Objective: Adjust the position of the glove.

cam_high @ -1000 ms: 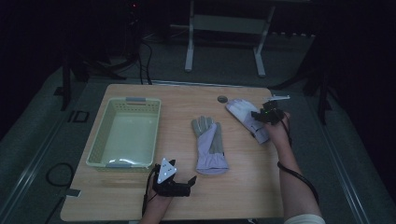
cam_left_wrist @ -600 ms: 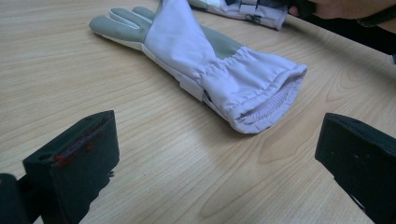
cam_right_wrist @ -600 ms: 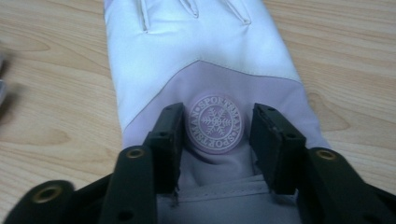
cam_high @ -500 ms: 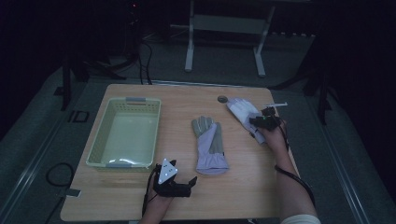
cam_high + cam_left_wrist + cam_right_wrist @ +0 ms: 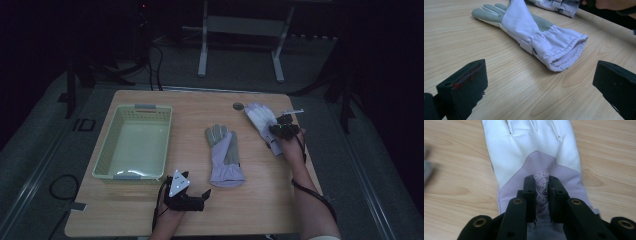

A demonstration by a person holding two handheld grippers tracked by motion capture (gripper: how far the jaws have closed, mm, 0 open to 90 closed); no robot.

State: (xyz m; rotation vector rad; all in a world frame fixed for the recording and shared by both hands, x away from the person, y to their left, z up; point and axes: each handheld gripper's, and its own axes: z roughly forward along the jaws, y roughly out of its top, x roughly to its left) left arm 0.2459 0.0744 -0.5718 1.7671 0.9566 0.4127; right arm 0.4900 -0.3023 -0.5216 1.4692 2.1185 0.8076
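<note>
Wooden bench point(image 5: 260, 200) under dim light: the right gripper point(image 5: 542, 187), jaws just closing, pinched the white glove point(image 5: 531, 150) near the far right corner. Left gripper point(image 5: 192, 199) sat wide apart by the near edge, facing the grey-palmed glove point(image 5: 541, 40) mid-bench.

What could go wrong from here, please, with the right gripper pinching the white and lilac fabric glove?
The right gripper, whose jaws have just been closing, pinches only a small fold of the white and lilac fabric glove, so it may slip free when lifted. The glove lies near the wooden table's far edge, so a drag could push it off.
</note>
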